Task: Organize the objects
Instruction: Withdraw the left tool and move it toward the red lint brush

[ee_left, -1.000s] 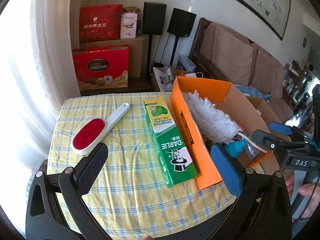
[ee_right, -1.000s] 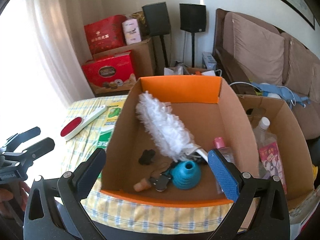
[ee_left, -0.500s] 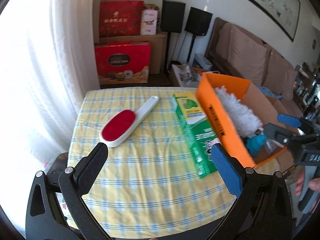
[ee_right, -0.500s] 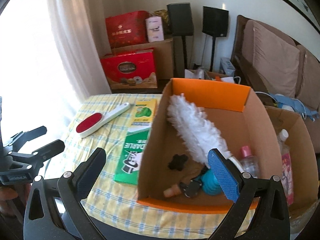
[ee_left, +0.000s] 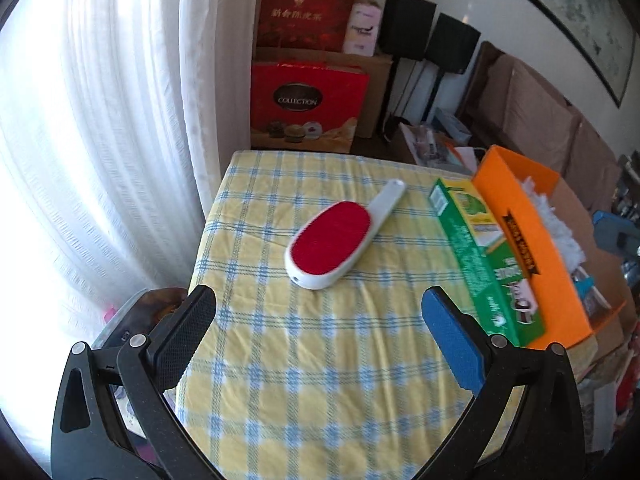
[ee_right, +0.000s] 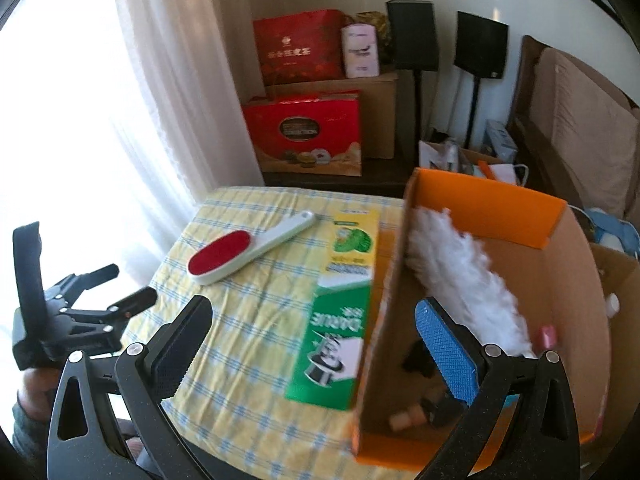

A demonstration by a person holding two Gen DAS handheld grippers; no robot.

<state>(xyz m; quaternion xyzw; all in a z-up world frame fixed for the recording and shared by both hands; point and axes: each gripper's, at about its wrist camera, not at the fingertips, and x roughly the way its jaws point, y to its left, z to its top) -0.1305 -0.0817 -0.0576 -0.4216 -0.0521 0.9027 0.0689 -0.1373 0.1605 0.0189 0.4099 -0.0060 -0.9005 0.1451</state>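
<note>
Centrally, a lint brush (ee_left: 332, 242) with a red pad and a white handle lay flat on the yellow-and-blue checked cloth of the worktop (ee_left: 312, 368), its handle angled toward the far right. Just to its right lay a green and yellow toothpaste carton (ee_left: 478, 256), flat on the cloth, with its long side against the outer wall of an orange cardboard box (ee_left: 528, 248). Inside that box rested a white fluffy duster (ee_right: 460, 276), slanting from the far left corner toward the near right, with a few small dark items and a pink-capped bottle (ee_right: 547, 336) near its lower end; those small pieces were too blurred to name.

The left tongs (ee_left: 320, 328) hung above the near part of the cloth, spread wide and holding nothing, with the brush beyond and between the black and blue pads. The right tongs (ee_right: 312, 344) were likewise spread and empty, straddling the carton and the box's near left wall. From the right wrist view the left tongs showed at the left edge, held by a hand (ee_right: 36, 390).

Beyond the worktop stood red gift boxes (ee_left: 308, 108), a brown carton, two black speakers (ee_right: 446, 42), a white curtain (ee_left: 120, 120) and a brown sofa (ee_right: 580, 120).
</note>
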